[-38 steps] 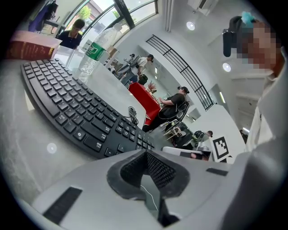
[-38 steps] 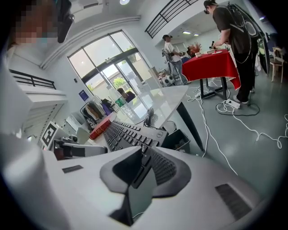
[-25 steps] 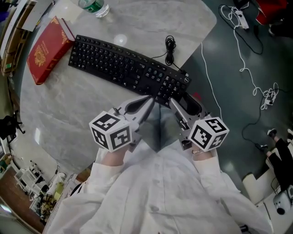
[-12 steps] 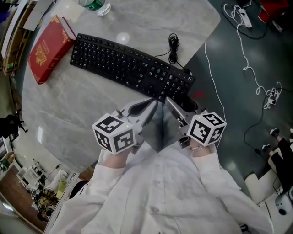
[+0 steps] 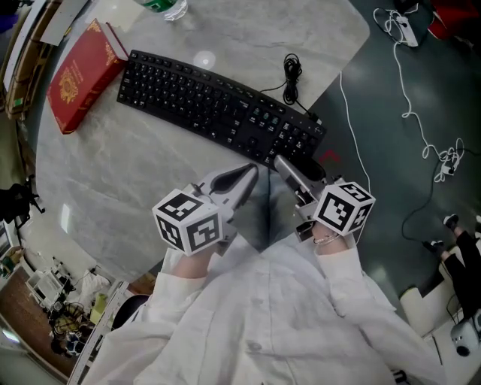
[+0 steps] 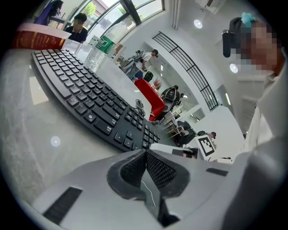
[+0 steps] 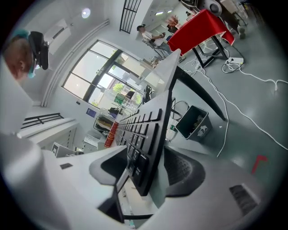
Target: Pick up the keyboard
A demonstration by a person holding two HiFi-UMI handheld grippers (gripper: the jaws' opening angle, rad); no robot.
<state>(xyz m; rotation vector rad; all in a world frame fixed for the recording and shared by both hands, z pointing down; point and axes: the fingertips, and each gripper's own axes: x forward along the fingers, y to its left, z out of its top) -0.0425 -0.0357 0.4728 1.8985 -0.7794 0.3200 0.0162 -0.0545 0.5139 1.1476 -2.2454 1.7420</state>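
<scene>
A black keyboard (image 5: 218, 109) lies slantwise on the marble table (image 5: 128, 180), its right end at the table's edge. My right gripper (image 5: 301, 167) stands open around that end; its jaws have just been opening a little. In the right gripper view the keyboard (image 7: 144, 134) runs edge-on between the two pads of the right gripper (image 7: 148, 168), with a gap on the key side. My left gripper (image 5: 252, 171) is shut and empty, just short of the keyboard's near edge. In the left gripper view the left gripper (image 6: 145, 155) shows its pads pressed together, the keyboard (image 6: 90, 108) lying beyond them.
A red book (image 5: 79, 75) lies left of the keyboard and a plastic bottle (image 5: 165, 6) stands behind it. The keyboard's cable (image 5: 291, 75) coils at the back. The table ends just right of the keyboard; white cords (image 5: 421, 113) trail on the floor there.
The right gripper has shifted a little forward and rolled, its jaws now further around the keyboard's right end. The left gripper has stayed in place.
</scene>
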